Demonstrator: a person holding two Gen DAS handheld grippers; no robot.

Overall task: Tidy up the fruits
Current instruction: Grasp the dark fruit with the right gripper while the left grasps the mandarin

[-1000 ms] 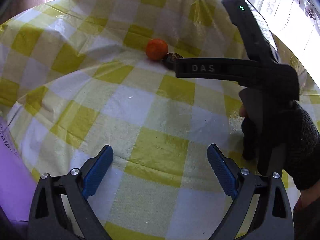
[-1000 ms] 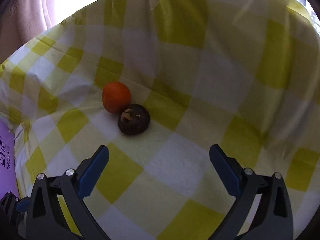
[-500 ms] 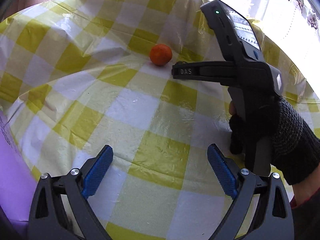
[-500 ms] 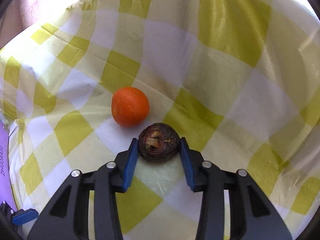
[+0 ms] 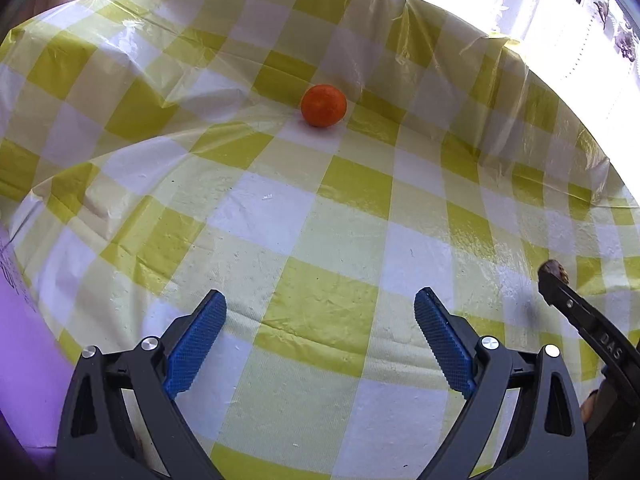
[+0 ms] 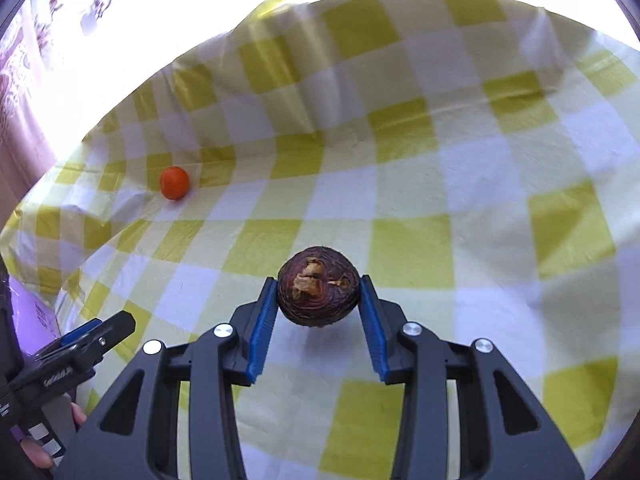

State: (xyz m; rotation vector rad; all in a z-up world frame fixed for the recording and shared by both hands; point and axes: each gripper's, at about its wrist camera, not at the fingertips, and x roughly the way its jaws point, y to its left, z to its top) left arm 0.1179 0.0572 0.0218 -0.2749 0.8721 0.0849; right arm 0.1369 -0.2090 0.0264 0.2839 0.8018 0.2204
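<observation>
My right gripper (image 6: 319,298) is shut on a dark brown round fruit (image 6: 318,292) and holds it a little above the yellow-checked cloth (image 6: 440,208). The fruit's tip also peeks out at the right edge of the left wrist view (image 5: 554,270). An orange (image 5: 323,105) lies alone on the cloth at the far middle; in the right wrist view the orange (image 6: 174,183) is far off to the left. My left gripper (image 5: 320,332) is open and empty, well short of the orange.
A purple box (image 5: 20,352) sits at the left edge of the cloth. The cloth rises in folds at the back, with a bright window and curtain (image 5: 580,20) beyond. The left gripper's tip shows low left in the right wrist view (image 6: 100,332).
My right gripper closed on the brown fruit beside the orange, lifted it and carried it back to the right. The orange stays in place. My left gripper stays open.
</observation>
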